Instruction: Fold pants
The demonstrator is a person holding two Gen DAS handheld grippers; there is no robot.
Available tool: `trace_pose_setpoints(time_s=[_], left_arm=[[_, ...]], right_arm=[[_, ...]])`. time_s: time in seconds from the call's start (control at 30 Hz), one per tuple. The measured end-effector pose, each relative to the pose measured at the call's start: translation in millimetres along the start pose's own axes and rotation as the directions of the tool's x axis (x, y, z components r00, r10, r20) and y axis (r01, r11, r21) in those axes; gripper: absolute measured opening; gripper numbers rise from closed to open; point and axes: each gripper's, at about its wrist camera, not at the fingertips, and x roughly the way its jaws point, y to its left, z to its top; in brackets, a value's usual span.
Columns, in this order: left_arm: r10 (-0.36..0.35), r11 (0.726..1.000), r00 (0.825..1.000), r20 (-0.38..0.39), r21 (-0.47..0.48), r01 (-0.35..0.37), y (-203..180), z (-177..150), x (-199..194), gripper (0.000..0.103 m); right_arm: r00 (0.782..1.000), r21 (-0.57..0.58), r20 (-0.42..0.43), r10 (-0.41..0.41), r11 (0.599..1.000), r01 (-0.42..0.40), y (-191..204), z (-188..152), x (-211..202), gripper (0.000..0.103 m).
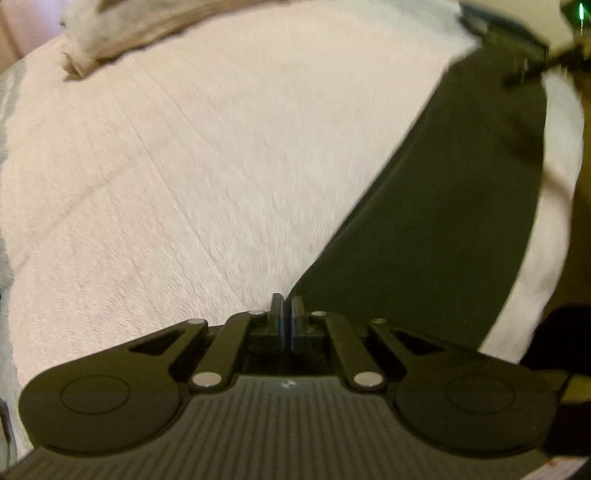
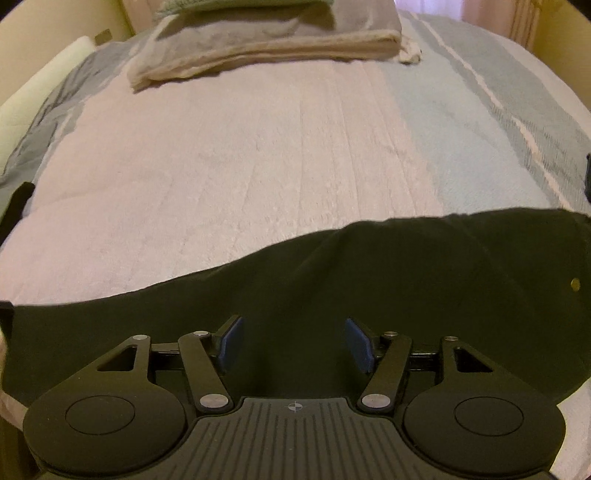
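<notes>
Pants (image 2: 369, 280) lay dark across near bed (image 2: 258, 166). Left gripper (image 1: 287, 299) pinched narrow at cloth corner (hold unclear); right gripper (image 2: 293, 339) spread wide above fabric. Best: lower right, pinch edge, lift evenly.

Bedroom in a home. A bed (image 2: 240, 166) fills both views, w/ a pink, blue & grey striped bedspread (image 2: 443, 129), folded blankets (image 2: 266, 44) stacked at the far end and a white pillow (image 2: 44, 85) at the left edge. Cream walls (image 2: 48, 26) close around it.
</notes>
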Motion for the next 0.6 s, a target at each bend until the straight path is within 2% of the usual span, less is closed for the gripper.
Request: trace_pose_setpoints(time_s=[0.1,0.27,0.37,0.47,0.6], left_arm=[[0.011,1.000,0.999,-0.041,-0.011,-0.012,1,-9,17,0.002],[0.040,0.997,0.996,-0.081,-0.069,-0.046,18,-19,19,0.002],[0.106,0.990,0.989,-0.098,-0.082,-0.115,29,-15,4,0.000],[0.096,0.989,0.993,-0.064,-0.103,-0.102,31,0,-15,0.000],[0.035,0.995,0.999,0.014,-0.096,-0.034,7,47,-21,0.001]], right_arm=[[0.999,-0.008,-0.030,0.022,1.000,-0.022,4,-1,6,0.059],[0.998,-0.044,-0.056,0.025,0.999,-0.028,0,-3,18,0.059],[0.999,-0.026,-0.045,0.015,1.000,-0.016,-8,1,18,0.059],[1.000,-0.019,-0.016,0.002,1.000,-0.002,-17,9,14,0.059],[0.999,0.014,0.032,-0.016,1.000,0.016,-38,23,6,0.059]])
